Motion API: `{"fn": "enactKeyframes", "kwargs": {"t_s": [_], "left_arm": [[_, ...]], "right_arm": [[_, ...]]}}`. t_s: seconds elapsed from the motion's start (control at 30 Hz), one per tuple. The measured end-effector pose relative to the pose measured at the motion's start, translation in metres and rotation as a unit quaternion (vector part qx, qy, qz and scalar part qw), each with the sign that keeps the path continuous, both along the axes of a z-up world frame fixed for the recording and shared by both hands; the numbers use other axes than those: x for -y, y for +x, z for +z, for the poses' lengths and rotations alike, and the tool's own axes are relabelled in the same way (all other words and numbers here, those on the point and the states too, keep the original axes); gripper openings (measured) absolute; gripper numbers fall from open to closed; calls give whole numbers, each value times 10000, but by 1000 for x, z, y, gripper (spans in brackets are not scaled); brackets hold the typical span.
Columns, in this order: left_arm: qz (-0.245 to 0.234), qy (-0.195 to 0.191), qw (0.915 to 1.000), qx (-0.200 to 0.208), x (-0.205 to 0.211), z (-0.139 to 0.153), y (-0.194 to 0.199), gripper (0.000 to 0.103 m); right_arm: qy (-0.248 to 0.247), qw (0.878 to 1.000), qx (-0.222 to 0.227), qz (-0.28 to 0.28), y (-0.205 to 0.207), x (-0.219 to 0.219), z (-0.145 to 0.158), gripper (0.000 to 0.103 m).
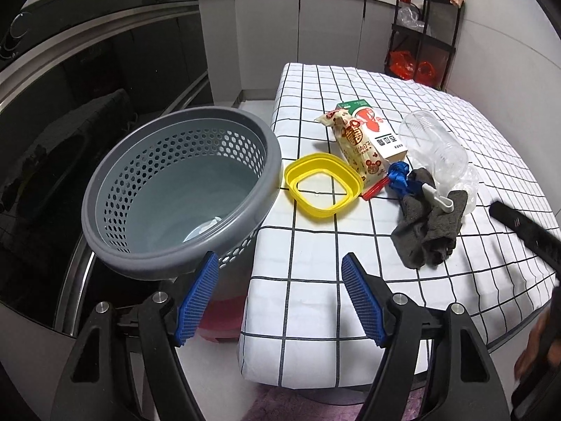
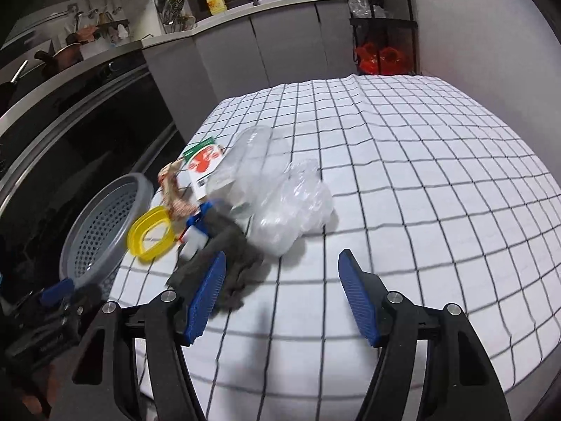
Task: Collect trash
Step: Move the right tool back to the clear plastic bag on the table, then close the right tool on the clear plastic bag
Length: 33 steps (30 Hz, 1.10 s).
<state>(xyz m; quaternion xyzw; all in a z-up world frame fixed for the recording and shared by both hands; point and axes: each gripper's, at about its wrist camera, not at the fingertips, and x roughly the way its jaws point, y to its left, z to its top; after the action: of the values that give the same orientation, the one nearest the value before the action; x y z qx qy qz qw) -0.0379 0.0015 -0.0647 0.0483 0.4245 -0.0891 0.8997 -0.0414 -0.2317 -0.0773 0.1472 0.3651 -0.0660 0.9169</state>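
Note:
Trash lies in a heap on the checked tablecloth (image 1: 315,245): a yellow plastic ring lid (image 1: 322,184), a printed snack bag (image 1: 354,144), a milk carton (image 1: 380,133), a clear plastic bottle (image 1: 434,147), crumpled clear plastic (image 2: 294,210) and a dark grey rag (image 1: 427,224). A grey perforated bin (image 1: 182,189) stands beside the table's left edge. My left gripper (image 1: 280,266) hangs open between bin and table, nothing in it. My right gripper (image 2: 282,263) is open over the cloth, its left finger (image 2: 207,298) in front of the rag (image 2: 224,263).
A dark oven front (image 1: 87,80) fills the left. Grey cabinets and a sink counter (image 2: 280,0) run along the back. A black shelf rack (image 1: 424,28) with red bags stands in the far right corner. A purple mat (image 1: 280,403) lies on the floor below the table.

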Motion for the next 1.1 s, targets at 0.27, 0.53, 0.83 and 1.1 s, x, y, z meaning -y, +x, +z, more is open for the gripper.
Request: {"fn": "enactKeyframes", "kwargs": {"t_s": [0.27, 0.53, 0.83, 1.1], "left_arm": [[16, 64, 10000, -50, 3, -5, 4, 71], [-29, 90, 9999, -86, 6, -8, 5, 71], [-39, 68, 9999, -107, 7, -7, 4, 71], [-236, -29, 9997, -61, 21, -3, -1, 74]], "right_arm": [[116, 9997, -224, -35, 33, 10, -10, 64], [75, 9990, -441, 17, 48, 7, -20, 64], [104, 9988, -461, 158, 47, 5, -24, 28], [361, 9992, -149, -101, 8, 26, -11, 27]]}}
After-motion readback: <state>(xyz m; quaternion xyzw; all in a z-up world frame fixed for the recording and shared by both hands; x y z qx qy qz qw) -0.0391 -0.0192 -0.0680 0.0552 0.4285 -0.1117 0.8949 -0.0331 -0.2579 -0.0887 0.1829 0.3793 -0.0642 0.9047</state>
